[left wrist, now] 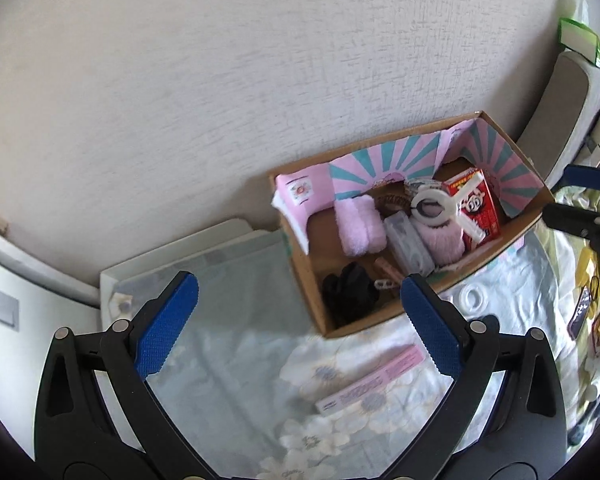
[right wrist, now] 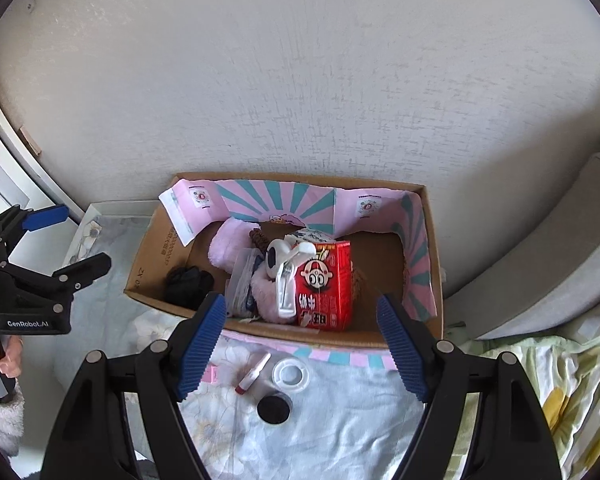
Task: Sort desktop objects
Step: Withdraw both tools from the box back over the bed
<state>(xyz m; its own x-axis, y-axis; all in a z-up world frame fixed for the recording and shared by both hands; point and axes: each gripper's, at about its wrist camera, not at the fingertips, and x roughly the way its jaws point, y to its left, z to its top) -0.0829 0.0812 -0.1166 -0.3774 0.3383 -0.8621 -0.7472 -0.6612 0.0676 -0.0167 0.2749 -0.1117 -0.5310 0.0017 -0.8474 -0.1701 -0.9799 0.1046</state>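
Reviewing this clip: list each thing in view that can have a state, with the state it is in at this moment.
cardboard box: open-topped, holding items
red carton: inside the box, tilted
black fabric item: inside the box
white ring: flat on the cloth, outside the box
small tube: lying on the cloth
left gripper: open, empty
right gripper: open, empty

We read "GenRobot.AI" in white letters on the black body of the left gripper (right wrist: 70, 240), seen from the right wrist. The red carton (right wrist: 325, 284) in the cardboard box (right wrist: 148, 264) bore large white Chinese characters under a cartoon face, which we could not read surely. Dark print on the box's inner wall was too blurred.
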